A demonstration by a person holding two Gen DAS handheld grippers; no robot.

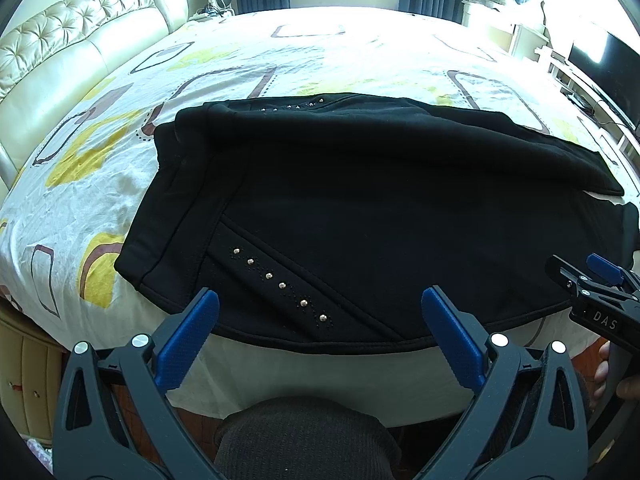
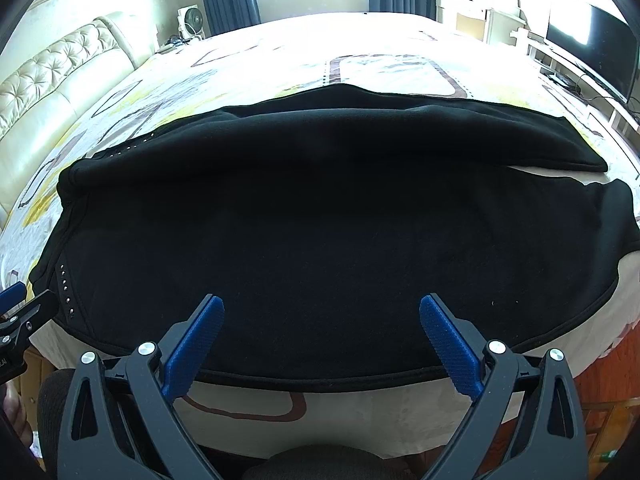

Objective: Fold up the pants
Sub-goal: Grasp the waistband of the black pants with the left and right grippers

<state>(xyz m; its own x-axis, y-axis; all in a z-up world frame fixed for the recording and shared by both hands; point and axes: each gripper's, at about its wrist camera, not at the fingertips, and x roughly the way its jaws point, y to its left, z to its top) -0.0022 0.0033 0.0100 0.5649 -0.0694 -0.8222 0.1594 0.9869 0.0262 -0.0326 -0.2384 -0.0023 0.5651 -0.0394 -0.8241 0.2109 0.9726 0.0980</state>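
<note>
the black pants point(image 1: 360, 208) lie spread on the bed point(image 1: 100, 168) just ahead of both tongs, waistband off to the left. the left tongs point(image 1: 320, 312) and right tongs point(image 2: 322, 316) hover spread wide, pinching nothing. the cloth looks soft, thick and limp, so it should sag; best pinched at the near hem edge point(image 2: 320, 386) below each tong.
</note>
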